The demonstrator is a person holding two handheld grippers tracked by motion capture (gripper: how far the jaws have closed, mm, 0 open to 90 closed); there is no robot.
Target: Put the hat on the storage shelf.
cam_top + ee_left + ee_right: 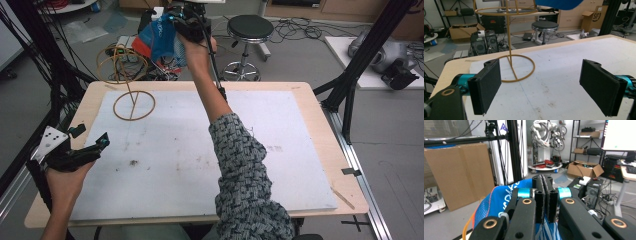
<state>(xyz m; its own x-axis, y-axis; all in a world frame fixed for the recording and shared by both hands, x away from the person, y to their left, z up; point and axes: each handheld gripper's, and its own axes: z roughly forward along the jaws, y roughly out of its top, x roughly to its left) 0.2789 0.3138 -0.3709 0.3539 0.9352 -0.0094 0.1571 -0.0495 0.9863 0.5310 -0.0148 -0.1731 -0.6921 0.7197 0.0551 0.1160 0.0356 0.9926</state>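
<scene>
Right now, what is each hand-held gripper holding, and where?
Right hand-held gripper pinches the blue cap's fabric edge. Left hand-held gripper is open, holding nothing.

stool (249,27): black round seat, seen beyond the table's far edge | cardboard boxes (464,31): stood open on the floor, left | computer tower (485,41): placed near them | white robot (544,135): seen at the back | large cardboard sheet (456,172): propped upright, left

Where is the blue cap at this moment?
The blue cap hangs in the right gripper, raised beyond the table's far edge, just right of the wire stand's top ring in the high view.
</scene>
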